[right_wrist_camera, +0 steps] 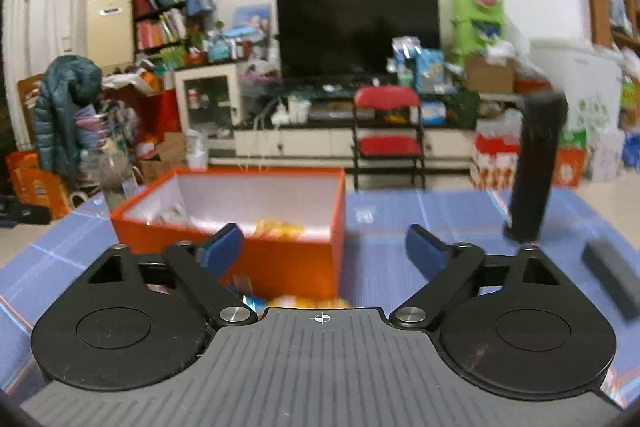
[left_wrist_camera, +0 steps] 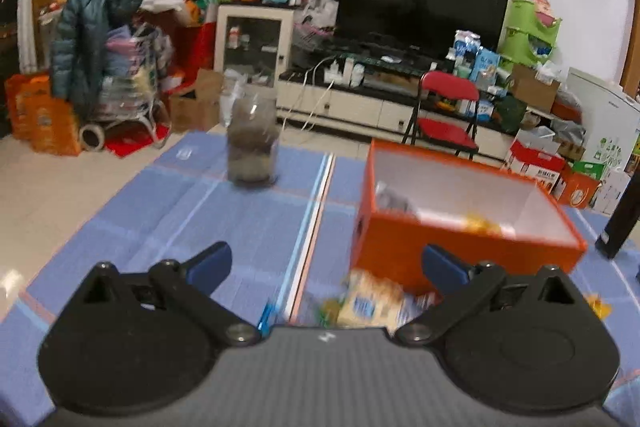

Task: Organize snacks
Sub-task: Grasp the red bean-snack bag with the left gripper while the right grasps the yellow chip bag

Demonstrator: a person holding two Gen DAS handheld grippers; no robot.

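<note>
Evidently some snacks lay in the box point(right_wrist_camera: 280, 259); packets point(left_wrist_camera: 372, 301) waited outside, both tongs point(left_wrist_camera: 326, 265) point(right_wrist_camera: 324, 247) spread, empty.

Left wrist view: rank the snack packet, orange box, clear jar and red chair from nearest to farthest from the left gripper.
1. Snack packet, lying on the blue cloth just ahead of the open left gripper, slightly right.
2. Orange box, right behind the packet, on the right.
3. Clear jar, farther up the cloth, left of centre.
4. Red chair, off the table, by the TV stand.
</note>
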